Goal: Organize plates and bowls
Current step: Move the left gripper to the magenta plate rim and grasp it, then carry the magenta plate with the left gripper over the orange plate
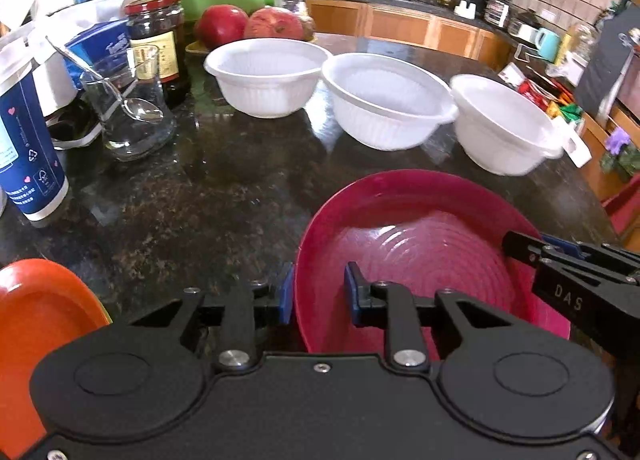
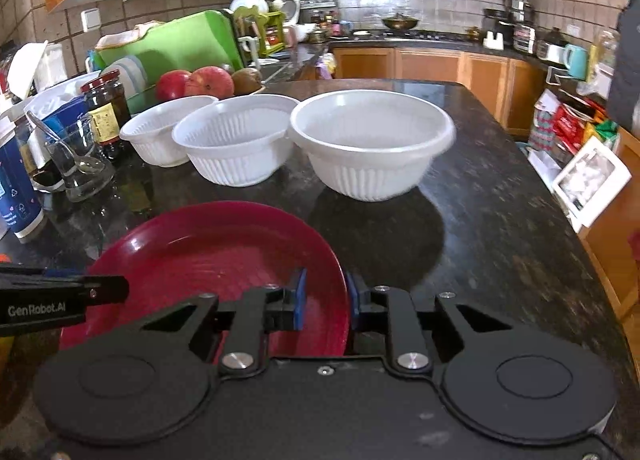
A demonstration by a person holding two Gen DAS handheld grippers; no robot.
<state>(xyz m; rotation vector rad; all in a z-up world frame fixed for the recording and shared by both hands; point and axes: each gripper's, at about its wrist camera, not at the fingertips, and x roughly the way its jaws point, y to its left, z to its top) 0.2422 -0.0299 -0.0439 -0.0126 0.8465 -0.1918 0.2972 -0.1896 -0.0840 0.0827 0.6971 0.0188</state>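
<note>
A magenta plate [image 1: 420, 244] is tilted above the dark granite counter, also in the right wrist view [image 2: 224, 252]. My left gripper [image 1: 318, 294] straddles its left rim, jaws about a hand-width apart around the rim. My right gripper [image 2: 326, 298] straddles its right rim, pads close on both sides. Three white ribbed bowls [image 1: 266, 75] [image 1: 386, 99] [image 1: 506, 123] stand in a row behind the plate; they show in the right wrist view too [image 2: 168, 131] [image 2: 236, 139] [image 2: 370, 139]. An orange plate [image 1: 36, 324] lies at the near left.
At the left stand a blue paper cup [image 1: 28, 147], a glass with a spoon [image 1: 128, 111] and a dark jar [image 1: 160, 43]. Red fruit [image 1: 248, 23] sits behind the bowls. The counter edge [image 2: 592, 252] runs along the right.
</note>
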